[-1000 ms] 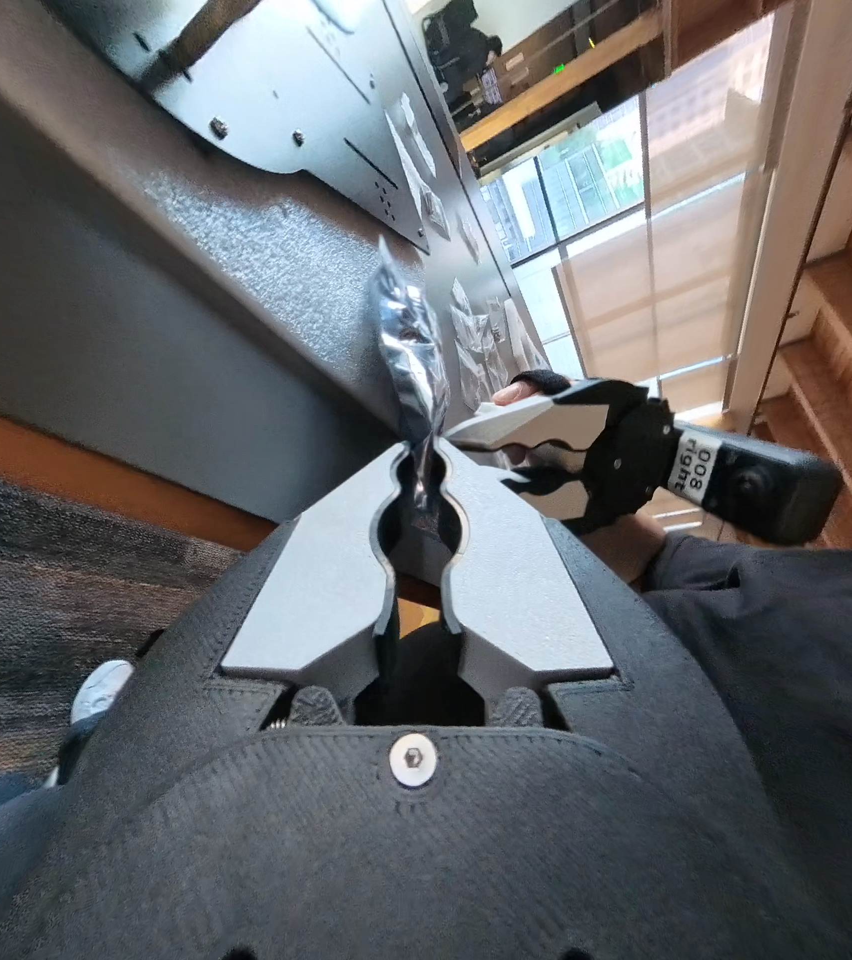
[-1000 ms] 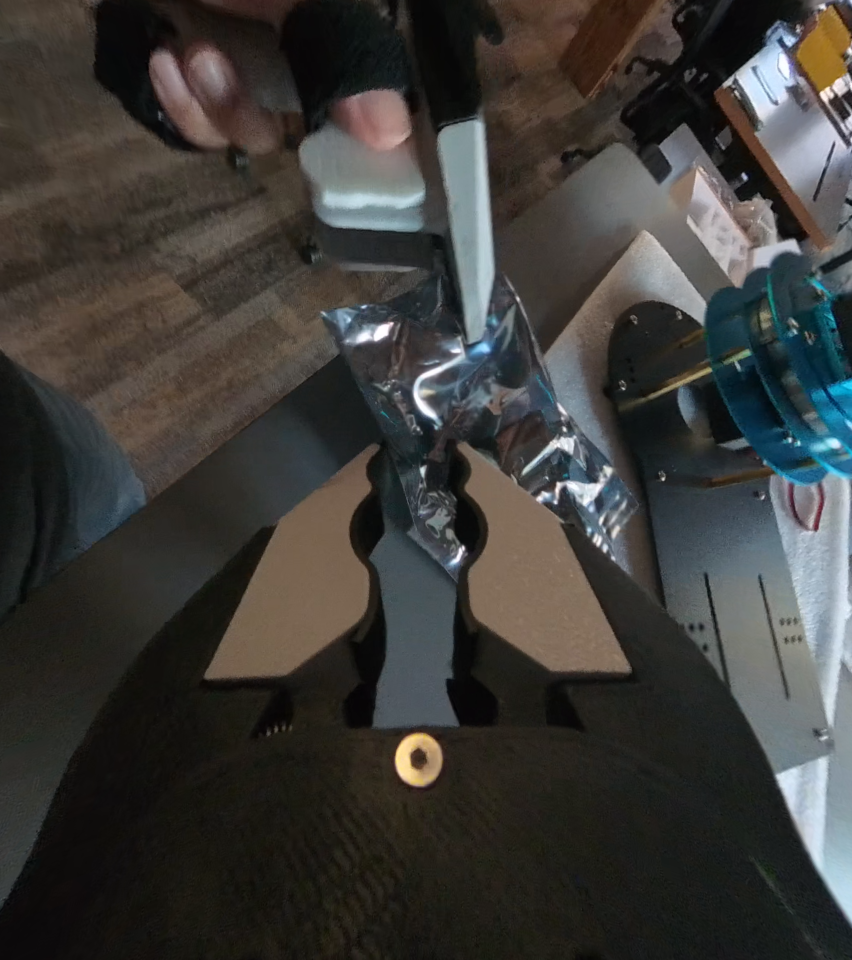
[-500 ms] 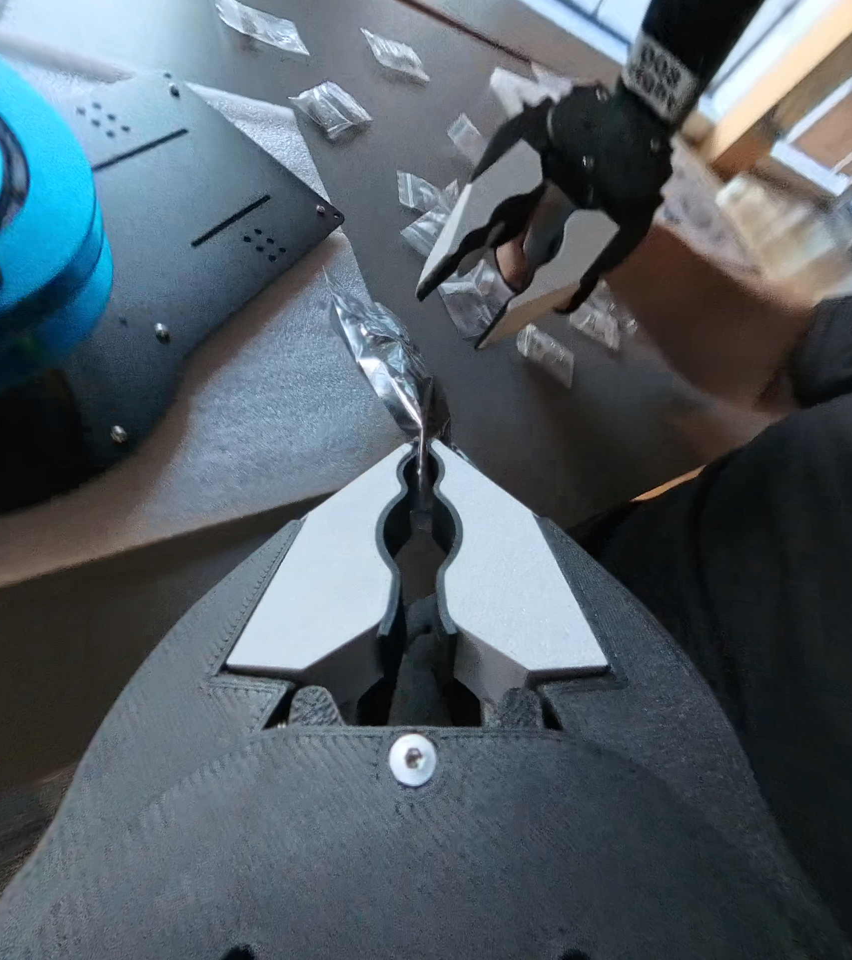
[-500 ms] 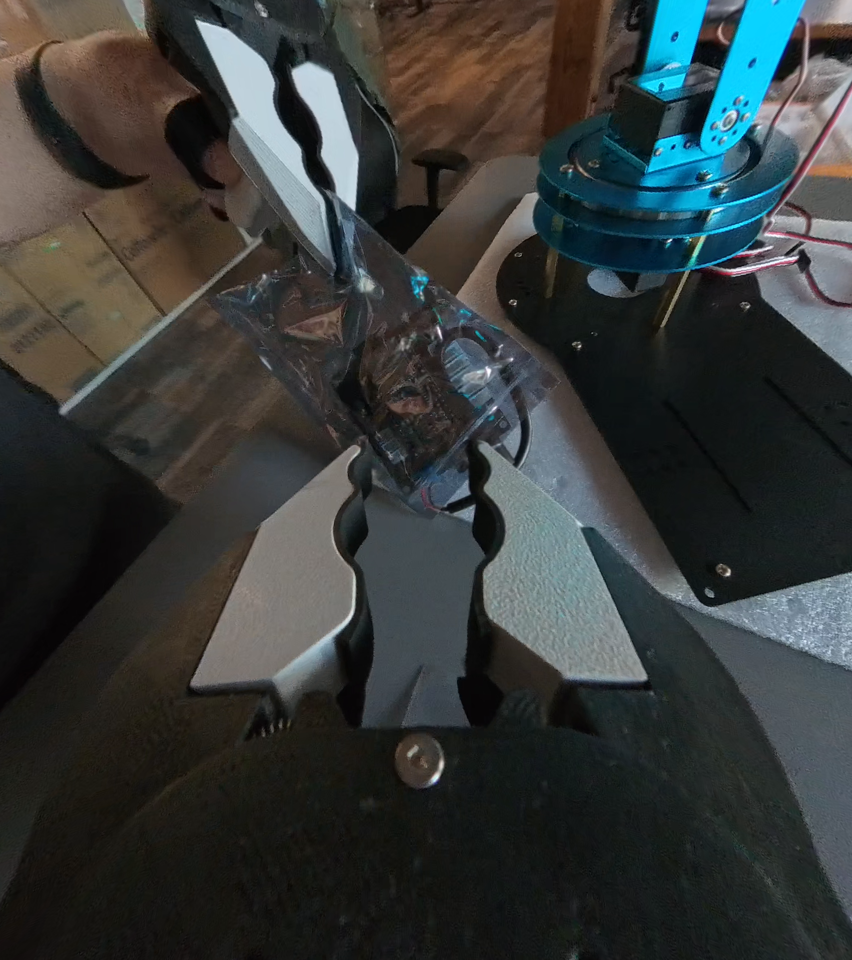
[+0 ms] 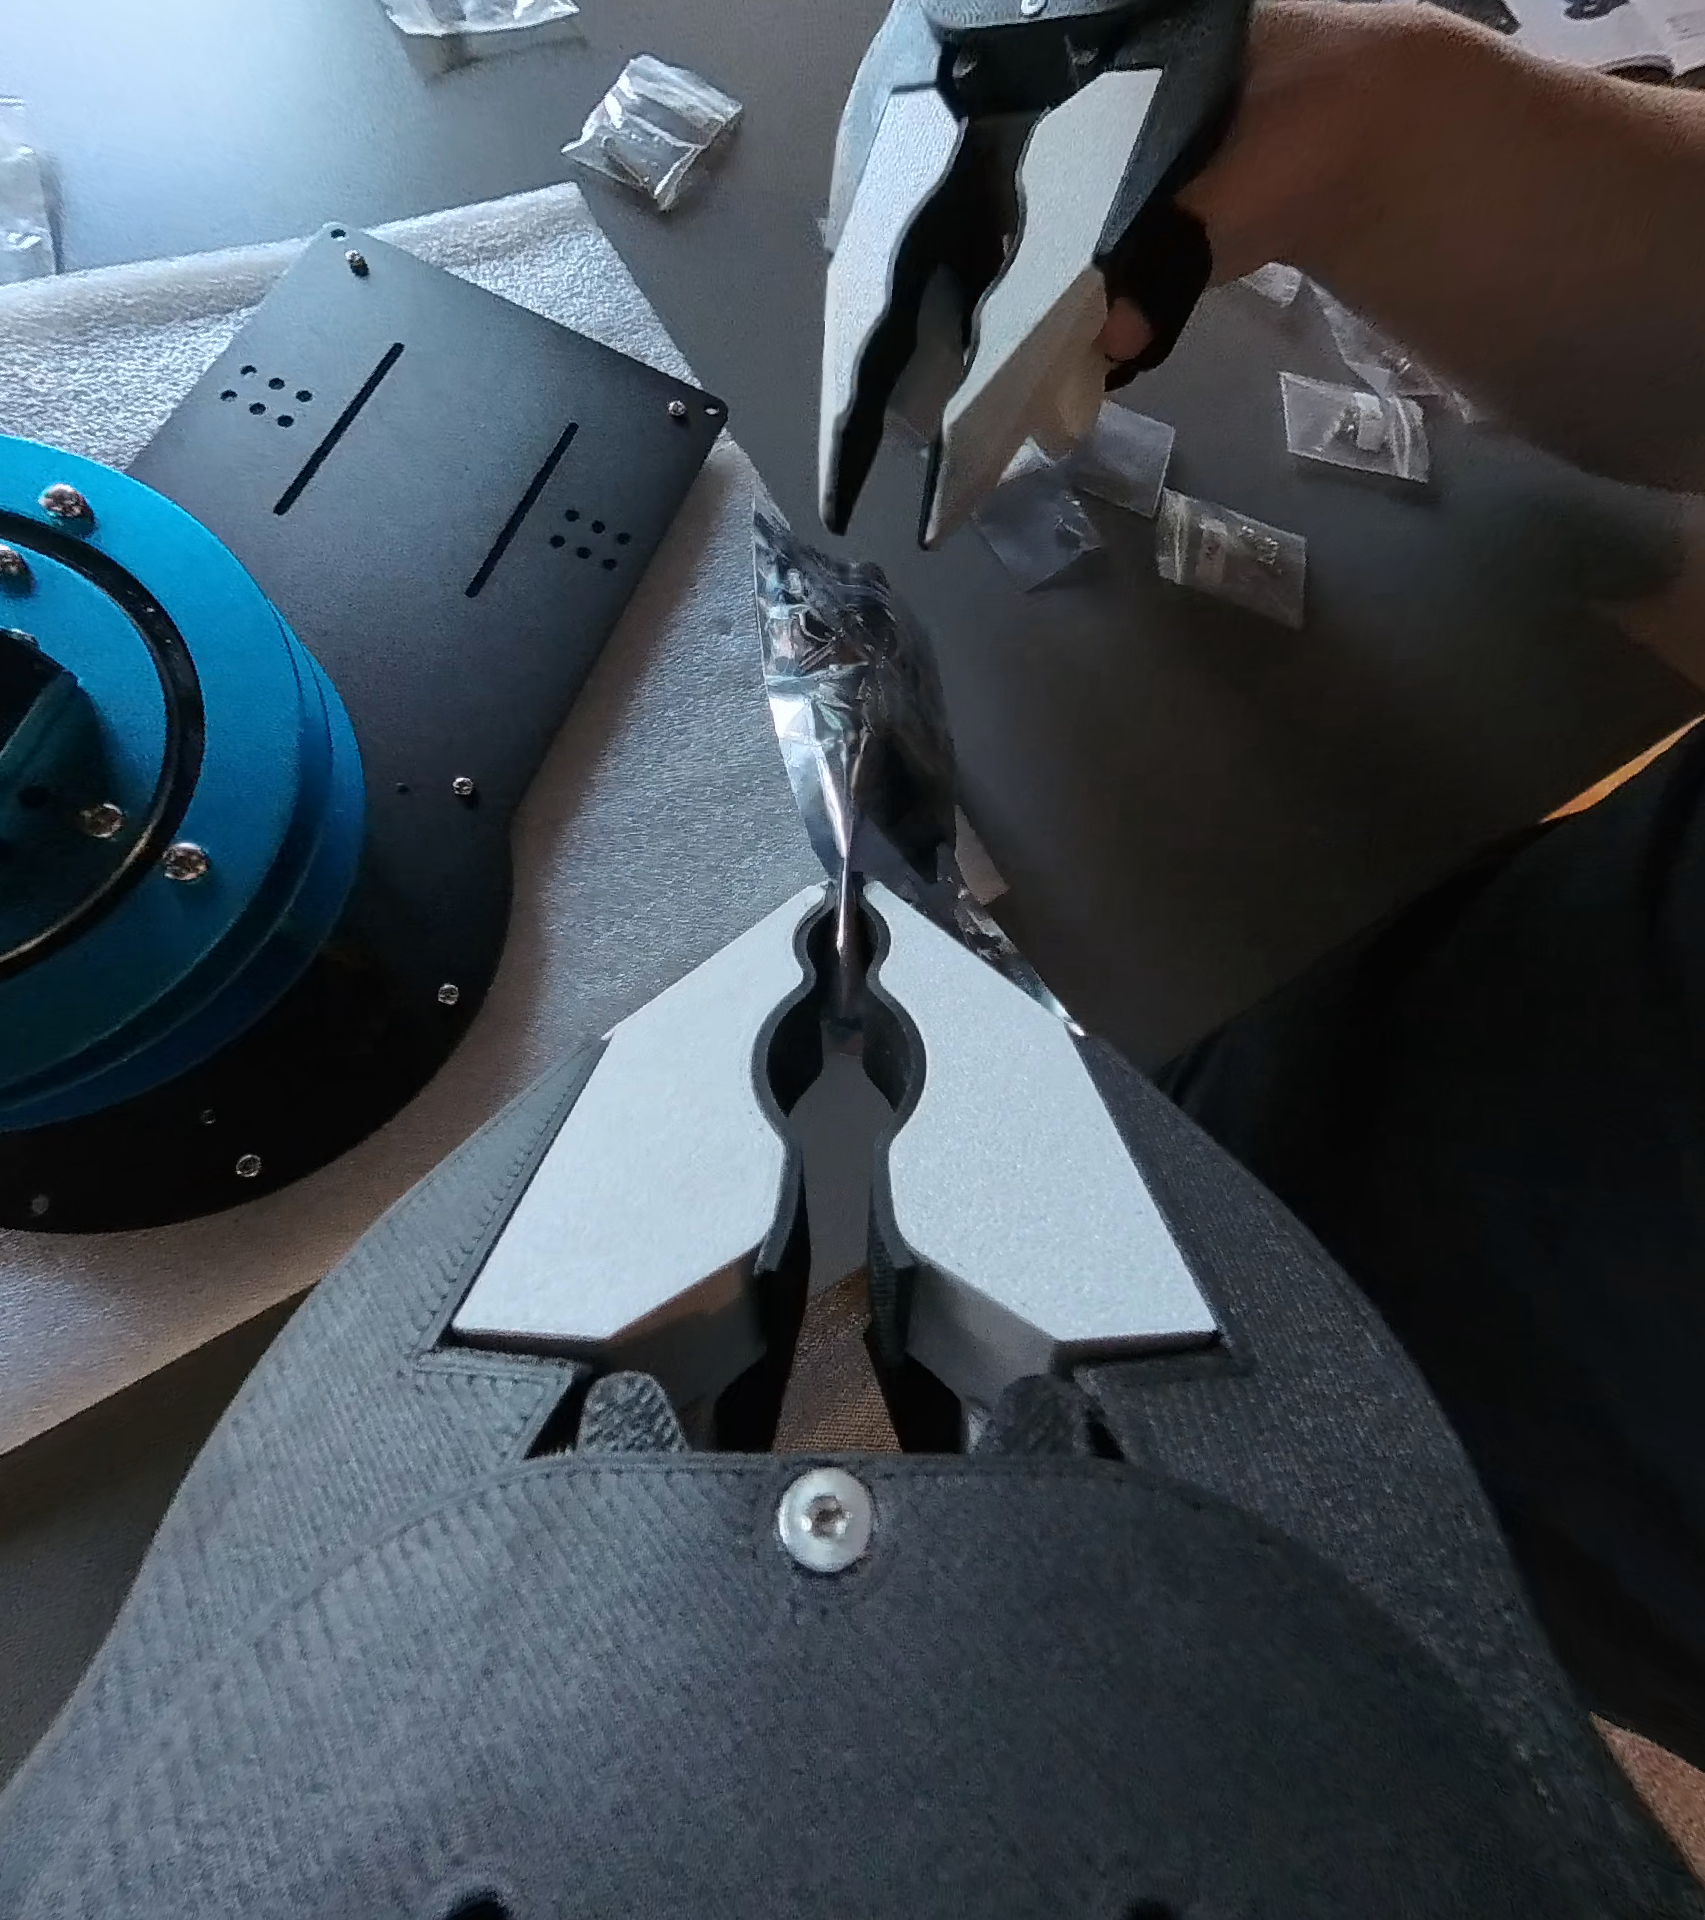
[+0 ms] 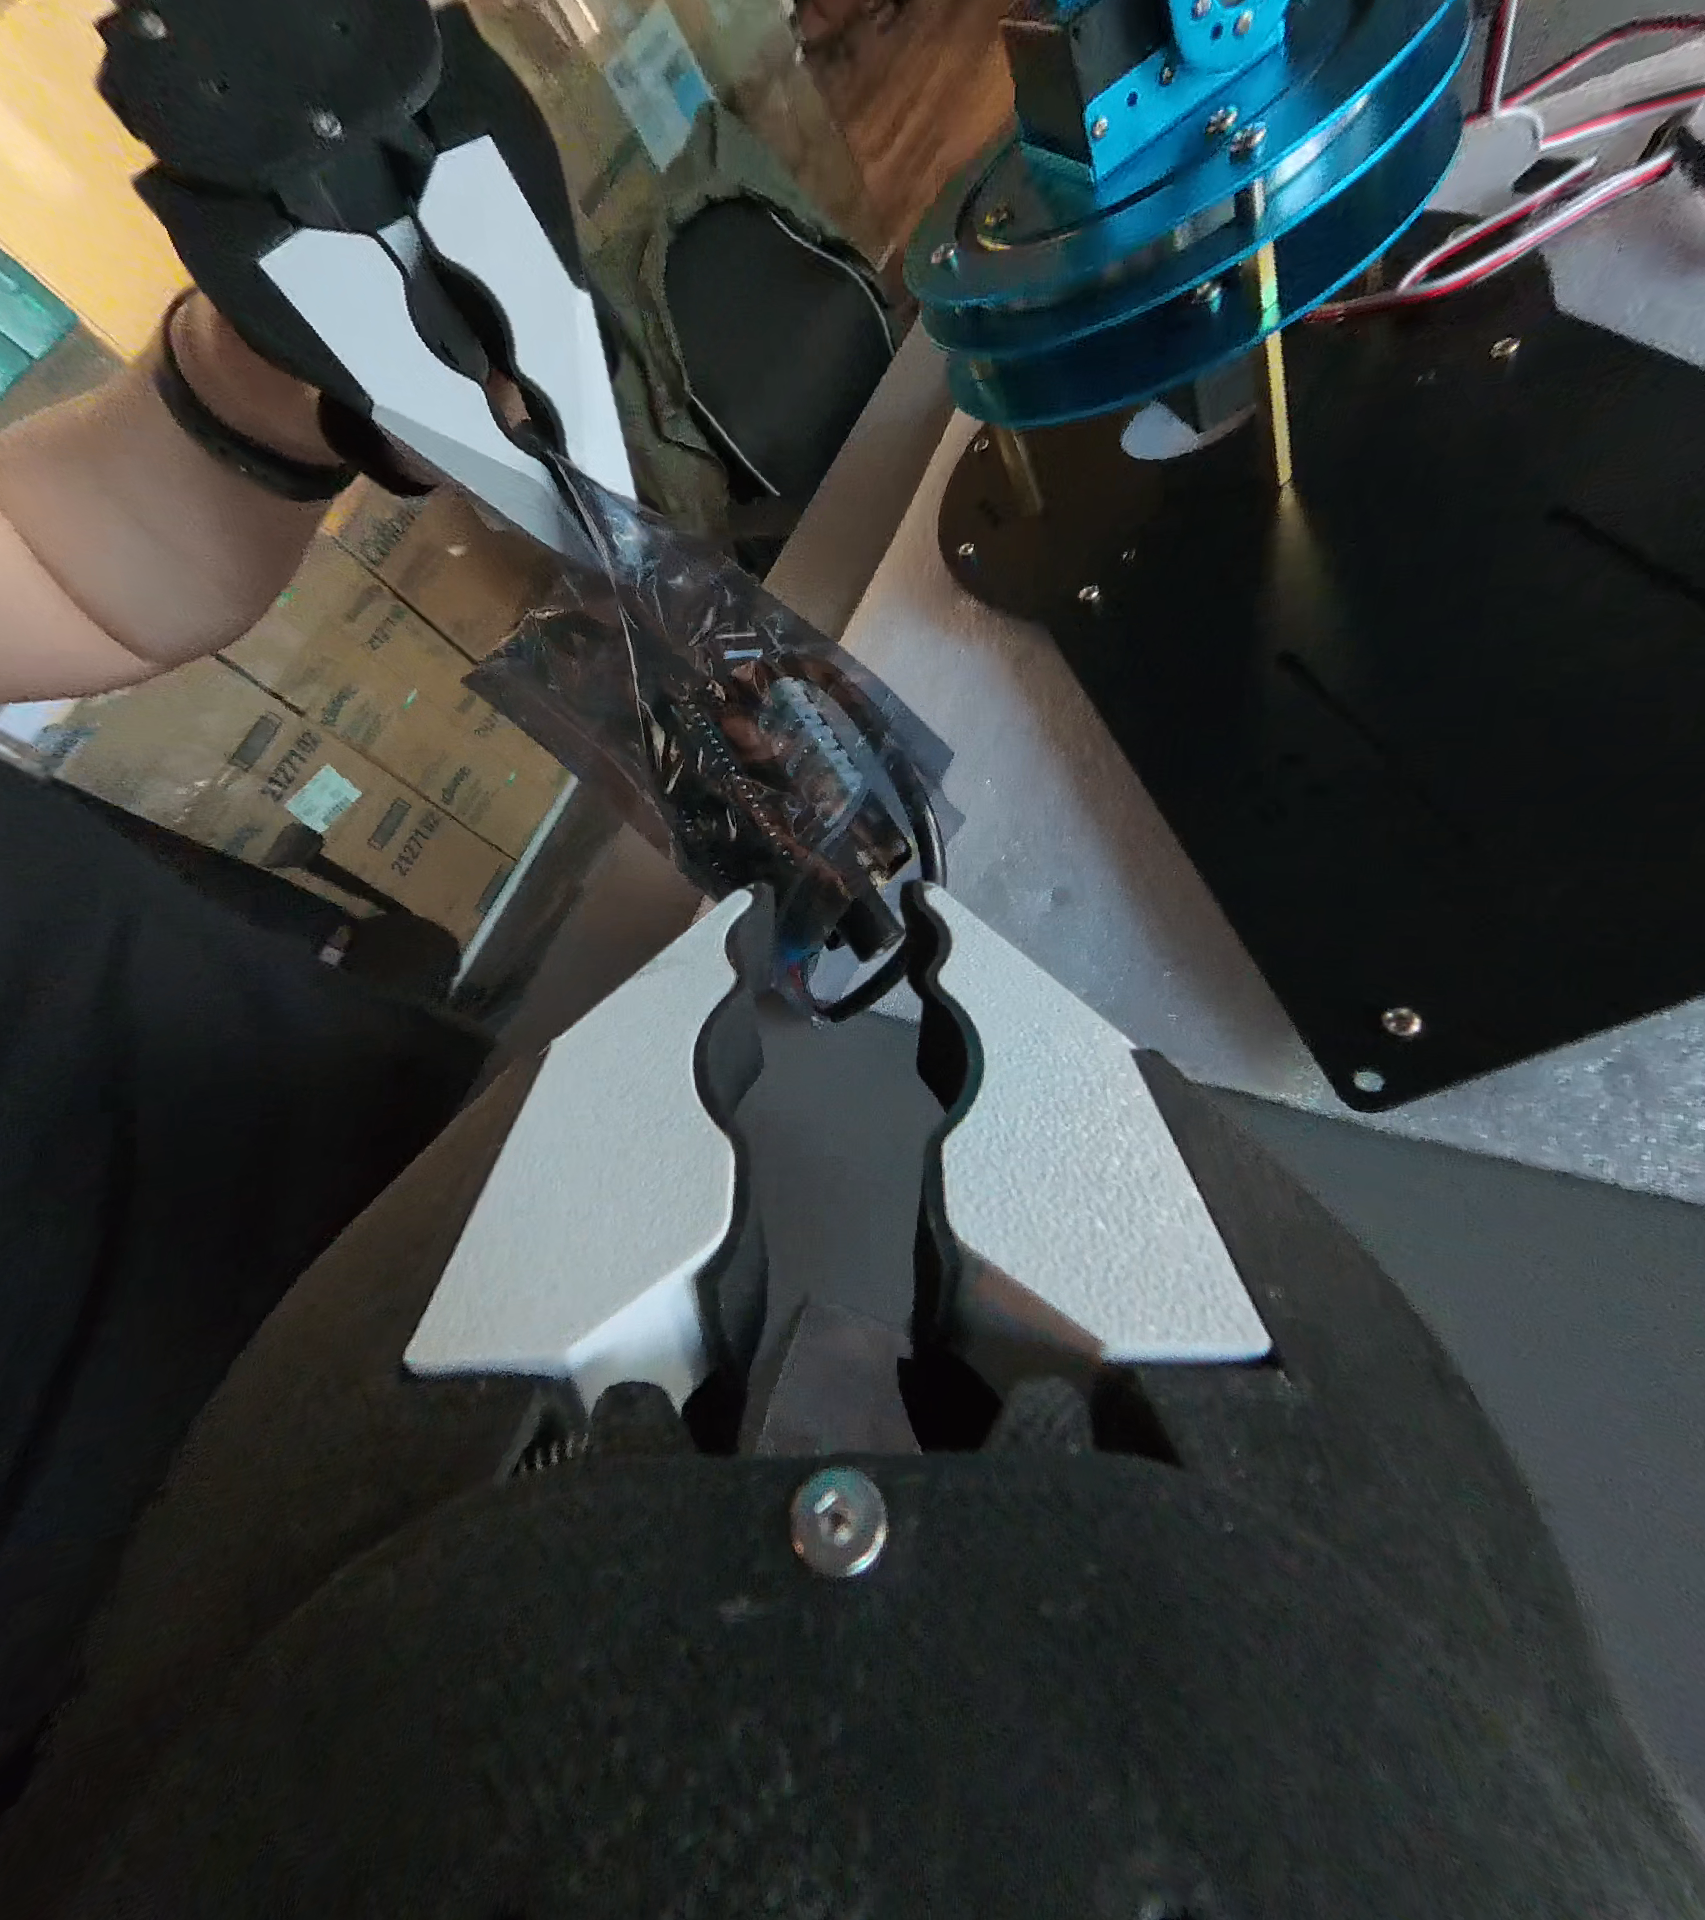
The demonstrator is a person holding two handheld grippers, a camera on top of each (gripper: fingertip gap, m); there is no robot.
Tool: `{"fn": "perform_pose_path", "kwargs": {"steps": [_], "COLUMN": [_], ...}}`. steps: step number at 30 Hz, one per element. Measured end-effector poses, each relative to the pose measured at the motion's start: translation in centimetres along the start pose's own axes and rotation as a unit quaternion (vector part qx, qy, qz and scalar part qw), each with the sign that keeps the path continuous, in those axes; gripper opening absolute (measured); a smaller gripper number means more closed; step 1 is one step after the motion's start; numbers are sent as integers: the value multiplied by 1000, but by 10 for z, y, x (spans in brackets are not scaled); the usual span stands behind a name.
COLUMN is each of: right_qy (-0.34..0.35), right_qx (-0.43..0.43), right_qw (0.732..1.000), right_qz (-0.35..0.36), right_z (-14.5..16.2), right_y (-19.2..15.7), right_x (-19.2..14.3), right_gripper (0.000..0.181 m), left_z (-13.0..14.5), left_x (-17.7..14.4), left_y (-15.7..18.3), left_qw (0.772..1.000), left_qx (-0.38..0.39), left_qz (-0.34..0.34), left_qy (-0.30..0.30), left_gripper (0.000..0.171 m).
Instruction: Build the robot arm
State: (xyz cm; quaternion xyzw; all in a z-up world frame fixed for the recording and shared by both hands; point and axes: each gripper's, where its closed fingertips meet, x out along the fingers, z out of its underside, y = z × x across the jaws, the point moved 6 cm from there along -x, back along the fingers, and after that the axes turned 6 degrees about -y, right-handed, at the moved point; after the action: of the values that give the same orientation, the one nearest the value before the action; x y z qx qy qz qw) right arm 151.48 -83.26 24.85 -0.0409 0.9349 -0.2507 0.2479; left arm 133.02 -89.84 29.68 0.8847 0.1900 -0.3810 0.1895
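My left gripper (image 5: 843,920) is shut on one edge of a shiny, see-through anti-static bag (image 5: 853,707) and holds it up over the table edge. The right wrist view shows a dark circuit board inside the bag (image 6: 754,748), and my left gripper (image 6: 552,462) pinching its upper corner. My right gripper (image 6: 832,904) is open, with the bag's lower end just at its fingertips and not gripped. In the left wrist view my right gripper (image 5: 879,530) hangs open at the bag's far end.
A blue round turntable assembly (image 5: 100,779) stands on a black metal plate (image 5: 432,520) over a white foam sheet (image 5: 640,831); it also shows in the right wrist view (image 6: 1191,208), with red, white and black wires (image 6: 1606,135). Several small plastic bags (image 5: 1232,551) lie on the grey table (image 5: 1191,779). The gap from one gripper's tips to the other's is roughly 11 cm.
My right gripper has let go of the bag and opened. Both grippers have swung from beside the table edge to over the table. My left gripper has kept its hold.
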Motion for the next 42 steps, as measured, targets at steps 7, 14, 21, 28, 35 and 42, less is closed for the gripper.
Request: {"fn": "perform_pose_path", "kwargs": {"steps": [7, 14, 21, 28, 35, 42], "right_qy": [48, 62, 47, 9, 6, 29], "right_qx": [90, 237, 278, 261, 285, 332], "right_qw": [992, 956, 933, 947, 936, 907], "right_qz": [-81, -162, -224, -188, -205, -256], "right_z": [-7, -12, -18, -8, -6, -7], "right_y": [5, 19, 18, 21, 24, 25], "right_x": [10, 9, 13, 10, 19, 19], "right_gripper": [19, 9, 5, 22, 22, 12], "left_z": [1, 0, 4, 7, 9, 12], "left_x": [0, 1, 2, 2, 3, 2], "left_y": [-1, 1, 1, -2, -6, -9], "left_qw": [1000, 998, 998, 998, 998, 999], "left_qx": [8, 49, 59, 54, 54, 36], "left_qz": [-18, -31, -38, -31, -26, -11], "left_qy": [-17, -14, -8, -2, -1, 9], "left_gripper": [0, 0, 0, 0, 0, 0]}}
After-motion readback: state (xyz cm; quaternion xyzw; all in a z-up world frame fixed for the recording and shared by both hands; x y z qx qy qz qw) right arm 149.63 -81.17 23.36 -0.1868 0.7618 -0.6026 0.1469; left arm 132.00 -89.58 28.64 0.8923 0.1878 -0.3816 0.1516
